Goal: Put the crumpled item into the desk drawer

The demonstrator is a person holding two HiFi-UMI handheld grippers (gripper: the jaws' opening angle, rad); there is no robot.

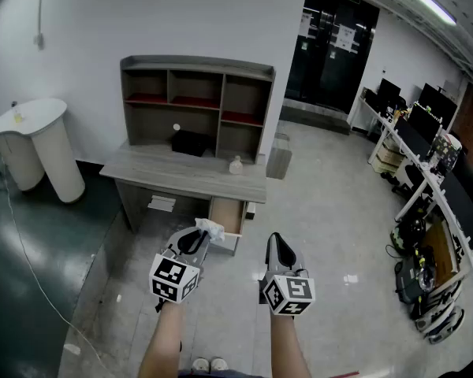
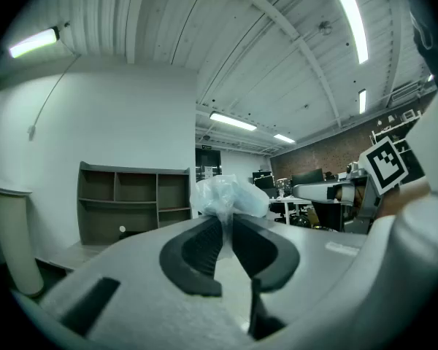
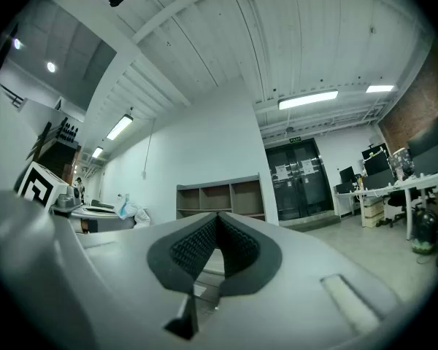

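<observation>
Evidently the left gripper [image 2: 225, 224] was clamped on the crumpled item [image 2: 228, 194], a whitish plastic wad, held in the air near the open drawer [image 1: 227, 215] of the desk [image 1: 185, 172]. Right gripper [image 3: 217, 221]: jaws together, nothing between them.

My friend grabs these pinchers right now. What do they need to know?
The left gripper is shut on the crumpled item, held up in the air.
The right gripper is shut and empty.
The desk drawer is ahead, under the desk, and looks pulled open.
Done: item picked up.
Left: walk up and drop it into the drawer.
</observation>
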